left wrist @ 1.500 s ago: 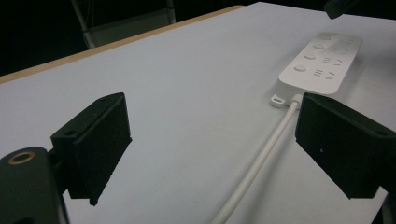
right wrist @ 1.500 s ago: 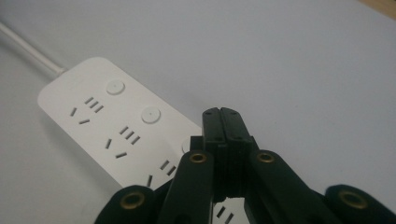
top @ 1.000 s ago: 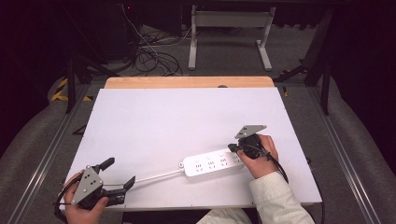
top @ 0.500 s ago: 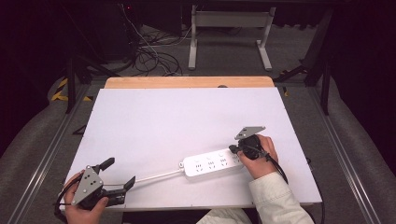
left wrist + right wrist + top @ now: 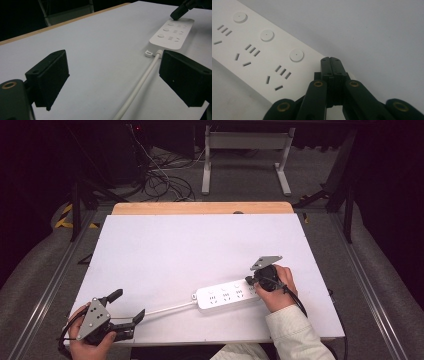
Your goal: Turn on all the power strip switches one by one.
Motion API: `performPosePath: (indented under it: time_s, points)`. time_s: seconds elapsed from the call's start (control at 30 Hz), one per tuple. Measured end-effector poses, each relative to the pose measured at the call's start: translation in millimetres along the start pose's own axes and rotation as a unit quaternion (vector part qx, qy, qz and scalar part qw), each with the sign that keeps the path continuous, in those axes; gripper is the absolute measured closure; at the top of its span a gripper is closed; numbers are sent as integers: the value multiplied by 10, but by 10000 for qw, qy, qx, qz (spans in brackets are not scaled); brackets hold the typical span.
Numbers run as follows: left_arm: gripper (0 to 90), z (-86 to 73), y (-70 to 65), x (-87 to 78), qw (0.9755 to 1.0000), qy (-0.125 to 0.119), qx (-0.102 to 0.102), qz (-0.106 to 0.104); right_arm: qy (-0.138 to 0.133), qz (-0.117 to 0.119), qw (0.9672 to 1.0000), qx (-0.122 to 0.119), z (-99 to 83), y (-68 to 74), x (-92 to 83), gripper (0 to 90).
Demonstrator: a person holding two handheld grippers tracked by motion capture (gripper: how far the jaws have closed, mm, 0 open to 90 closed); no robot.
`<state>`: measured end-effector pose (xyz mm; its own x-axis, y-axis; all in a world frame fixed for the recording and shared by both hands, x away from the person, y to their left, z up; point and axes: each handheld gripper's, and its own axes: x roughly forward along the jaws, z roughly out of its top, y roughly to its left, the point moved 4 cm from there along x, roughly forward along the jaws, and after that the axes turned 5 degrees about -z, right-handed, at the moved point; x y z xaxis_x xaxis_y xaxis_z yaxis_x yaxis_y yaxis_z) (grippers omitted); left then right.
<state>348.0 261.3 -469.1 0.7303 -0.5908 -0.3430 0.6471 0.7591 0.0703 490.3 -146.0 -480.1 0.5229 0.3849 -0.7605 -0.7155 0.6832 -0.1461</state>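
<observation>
Nothing has shifted since a second ago: both hands sit where they were. On the white table point(image 5: 165, 250) the power strip point(image 5: 227, 295) lies near the front edge, its cord point(image 5: 165, 309) running left. At its right end the right gripper point(image 5: 256, 281) rests its pressed-together tips beside the last round switch point(image 5: 296, 55); no switch looks pushed yet, I'd judge. Left gripper point(image 5: 131, 319) idles, jaws spread, astride the cord.

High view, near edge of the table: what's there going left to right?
Left claw, open → white cord → white power strip → right claw, shut, with its tip at the strip's right end.
</observation>
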Motion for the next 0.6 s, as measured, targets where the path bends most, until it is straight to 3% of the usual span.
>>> performPosePath:
  time_s: [0.3,0.47,0.53,0.6]
  points:
    - [96,3,1,0,10000,-9,0,15,57,23,10000,47,4,-6,8,900]
    - [96,0,-5,10,10000,1,-1,-1,67,-163,9998,43,8,35,13,900]
    - [96,-4,-9,10,10000,1,-27,-8,-210,-286,9994,1,7,33,20,900]
    - [96,-4,0,6,10000,-2,2,2,-556,-188,9983,-30,47,42,-67,900]
